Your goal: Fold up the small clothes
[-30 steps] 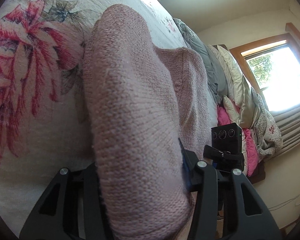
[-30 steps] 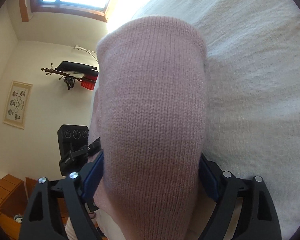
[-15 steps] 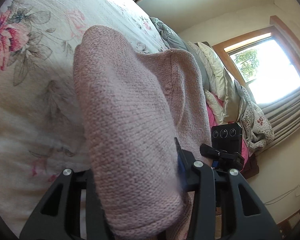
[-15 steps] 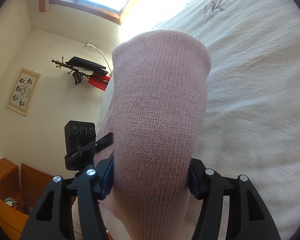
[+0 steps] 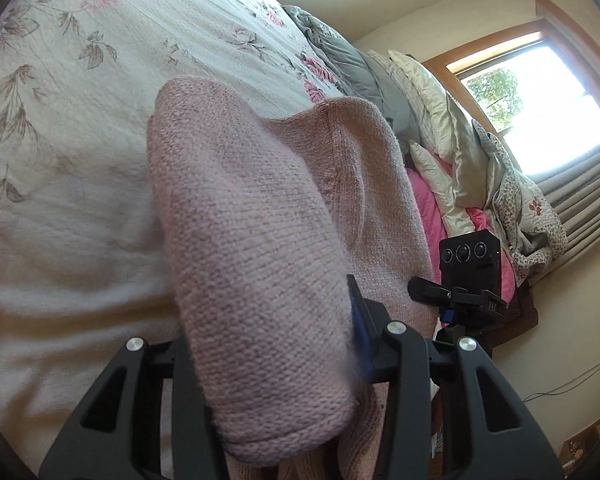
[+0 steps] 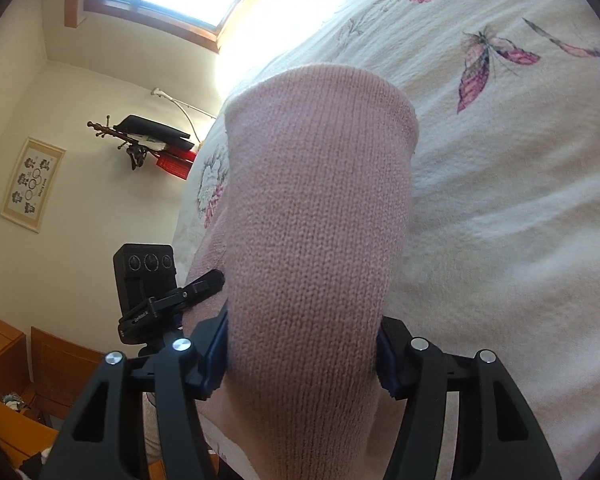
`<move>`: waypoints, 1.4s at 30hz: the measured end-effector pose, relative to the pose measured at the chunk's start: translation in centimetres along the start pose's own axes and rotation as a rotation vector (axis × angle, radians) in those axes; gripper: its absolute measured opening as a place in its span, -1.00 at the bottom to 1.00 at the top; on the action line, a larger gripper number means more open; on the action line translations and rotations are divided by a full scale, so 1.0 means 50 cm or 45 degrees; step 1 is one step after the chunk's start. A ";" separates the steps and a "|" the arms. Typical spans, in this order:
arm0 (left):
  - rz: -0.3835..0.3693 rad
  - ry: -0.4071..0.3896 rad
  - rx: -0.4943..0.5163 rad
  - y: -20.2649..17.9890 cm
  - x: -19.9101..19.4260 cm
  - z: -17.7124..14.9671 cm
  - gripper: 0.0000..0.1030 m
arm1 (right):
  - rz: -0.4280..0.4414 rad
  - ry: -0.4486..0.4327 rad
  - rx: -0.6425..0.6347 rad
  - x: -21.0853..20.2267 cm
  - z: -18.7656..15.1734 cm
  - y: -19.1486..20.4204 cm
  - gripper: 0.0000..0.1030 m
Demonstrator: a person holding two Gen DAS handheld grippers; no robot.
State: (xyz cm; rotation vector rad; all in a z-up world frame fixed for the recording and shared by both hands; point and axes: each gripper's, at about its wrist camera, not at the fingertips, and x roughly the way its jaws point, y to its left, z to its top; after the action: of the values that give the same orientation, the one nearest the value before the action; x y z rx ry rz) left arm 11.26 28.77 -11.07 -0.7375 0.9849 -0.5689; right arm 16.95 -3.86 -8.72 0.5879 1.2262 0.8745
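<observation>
A pink knitted garment (image 5: pixel 260 248) hangs between both grippers above a floral bedspread (image 5: pixel 80 120). My left gripper (image 5: pixel 272 344) is shut on one part of the knit, which drapes over its fingers and hides the tips. In the right wrist view the same pink garment (image 6: pixel 320 220) bulges over my right gripper (image 6: pixel 300 356), which is shut on it; blue pads (image 6: pixel 216 356) show at the sides. Each view shows the other gripper's black camera unit (image 5: pixel 470 256) (image 6: pixel 146 276) close beside the fabric.
Pillows and folded bedding (image 5: pixel 452 148) are piled at the head of the bed under a bright window (image 5: pixel 540 92). A coat rack (image 6: pixel 140 140) and a framed picture (image 6: pixel 32 184) are on the wall. Wooden furniture (image 6: pixel 12 360) stands at the lower left.
Both grippers have moved across the bed with the garment still held: the large red flower has slid out of the left view, and flower and butterfly prints have come into the right view.
</observation>
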 end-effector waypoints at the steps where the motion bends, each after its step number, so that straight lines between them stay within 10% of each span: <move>1: 0.007 0.003 -0.015 0.009 0.006 -0.008 -0.22 | -0.001 0.004 0.012 0.011 -0.003 -0.007 0.17; 19: 0.219 -0.084 0.025 0.054 0.009 -0.062 0.14 | -0.080 -0.081 0.036 0.075 -0.036 -0.024 0.50; 42: 0.881 -0.139 0.223 -0.115 -0.182 -0.261 0.72 | -0.909 -0.273 -0.204 -0.036 -0.288 0.164 0.92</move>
State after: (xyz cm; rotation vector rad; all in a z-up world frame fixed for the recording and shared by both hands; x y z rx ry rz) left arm -4.98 27.90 -6.40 -0.2345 0.9985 -0.0073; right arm 0.86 -1.73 -4.96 0.0839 1.0471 0.2896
